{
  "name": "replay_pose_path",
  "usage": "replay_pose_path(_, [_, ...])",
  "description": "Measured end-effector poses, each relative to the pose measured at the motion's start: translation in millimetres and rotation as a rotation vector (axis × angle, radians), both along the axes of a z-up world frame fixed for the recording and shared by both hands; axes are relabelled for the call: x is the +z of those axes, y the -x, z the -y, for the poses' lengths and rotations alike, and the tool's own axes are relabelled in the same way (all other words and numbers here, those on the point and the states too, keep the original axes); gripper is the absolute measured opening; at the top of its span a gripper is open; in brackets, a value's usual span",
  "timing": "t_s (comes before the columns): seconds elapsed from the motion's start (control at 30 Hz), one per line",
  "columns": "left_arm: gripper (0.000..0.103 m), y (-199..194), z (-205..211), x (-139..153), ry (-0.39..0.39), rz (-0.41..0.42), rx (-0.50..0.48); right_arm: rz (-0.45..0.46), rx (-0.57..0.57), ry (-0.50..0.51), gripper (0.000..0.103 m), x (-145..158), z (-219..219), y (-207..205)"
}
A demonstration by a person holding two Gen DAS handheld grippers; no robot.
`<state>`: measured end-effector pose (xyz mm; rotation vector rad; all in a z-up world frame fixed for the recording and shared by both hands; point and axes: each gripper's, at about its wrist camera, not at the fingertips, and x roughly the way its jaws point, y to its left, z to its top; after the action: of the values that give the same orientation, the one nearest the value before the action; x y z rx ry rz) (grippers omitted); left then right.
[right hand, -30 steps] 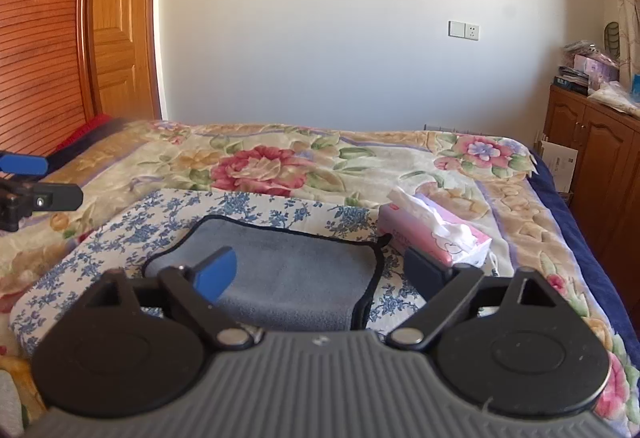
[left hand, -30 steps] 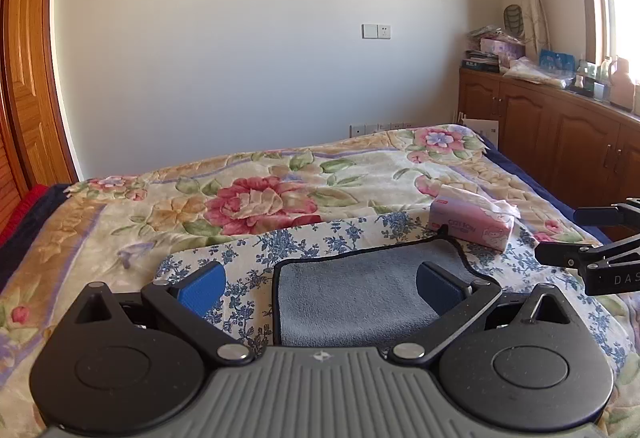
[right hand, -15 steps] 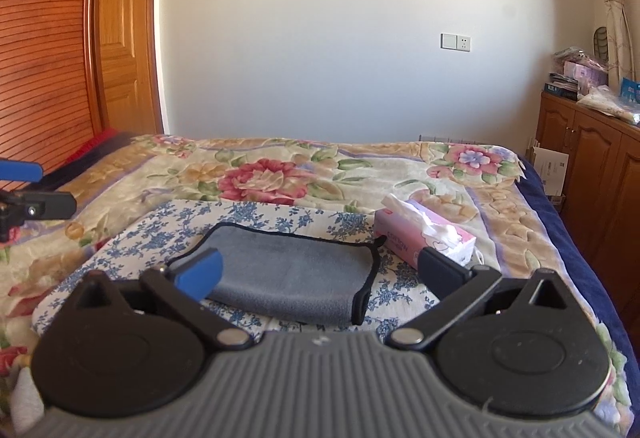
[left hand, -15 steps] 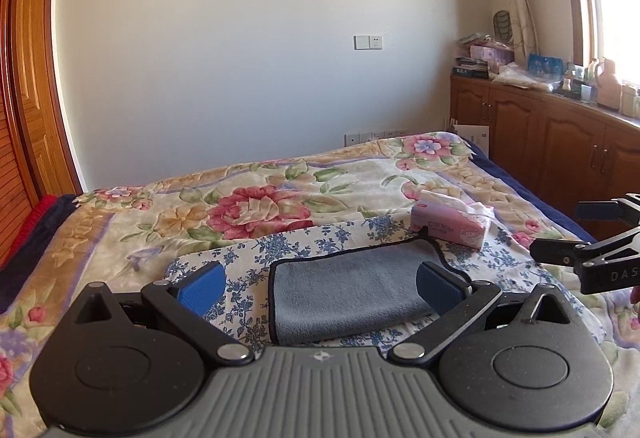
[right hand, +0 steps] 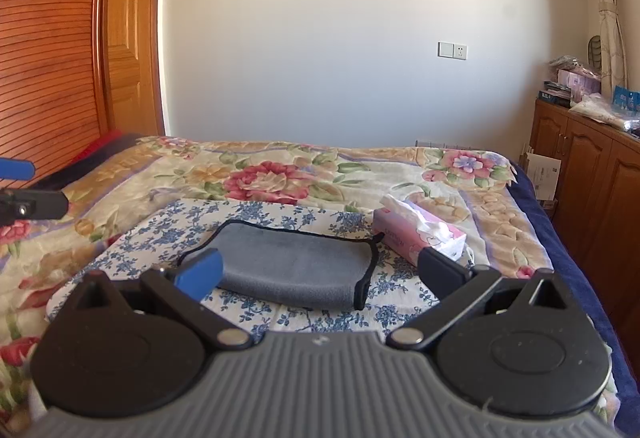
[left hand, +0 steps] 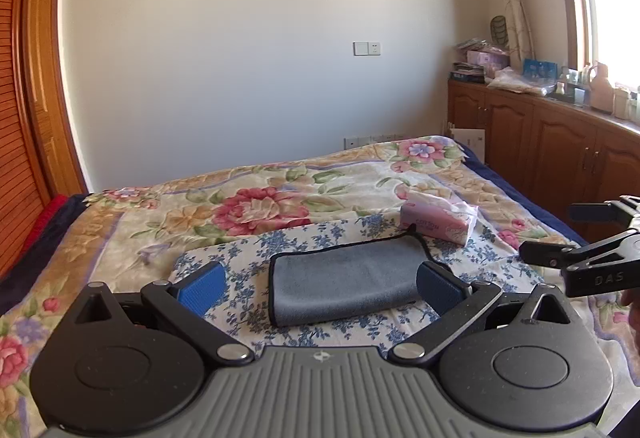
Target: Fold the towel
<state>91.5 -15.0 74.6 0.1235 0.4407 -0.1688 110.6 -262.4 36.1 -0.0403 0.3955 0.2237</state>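
A grey towel with a black hem (left hand: 344,274) lies folded flat on a blue-flowered white cloth (left hand: 248,258) on the bed. It also shows in the right wrist view (right hand: 296,266). My left gripper (left hand: 320,288) is open and empty, held back from and above the towel's near edge. My right gripper (right hand: 320,274) is open and empty, also back from the towel. The right gripper's fingers (left hand: 548,254) show at the right edge of the left wrist view. The left gripper's finger (right hand: 16,170) shows at the left edge of the right wrist view.
A pink tissue box (left hand: 436,222) sits just beyond the towel's right end. The floral bedspread (left hand: 260,206) covers the bed. Wooden cabinets (left hand: 560,150) with clutter on top line the right wall. A wooden door (right hand: 128,38) stands at the left.
Both grippers have pulled back and risen away from the towel, so it looks smaller and farther off. The towel has not moved. Both jaws stay open.
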Motion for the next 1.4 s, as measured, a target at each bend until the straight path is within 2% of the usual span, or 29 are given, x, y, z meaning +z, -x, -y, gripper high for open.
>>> replay_pose_path(0.27, [0.103, 19, -2, -10, 0.027, -0.008, -0.006, -0.008, 0.002, -0.009, 0.103, -3, -3, 19])
replay_pose_path(0.6, [0.103, 42, 1, -32, -0.007, -0.022, -0.018, -0.039, 0.006, -0.016, 0.103, -19, -5, 41])
replay_pose_path(0.93, [0.103, 61, 0, -58, -0.008, -0.038, 0.003, -0.057, 0.013, -0.014, 0.103, -31, -10, 58])
replay_pose_path(1.4, [0.103, 65, -5, -79, 0.008, -0.031, 0.037, -0.031, -0.024, -0.018, 0.103, -42, -7, 65])
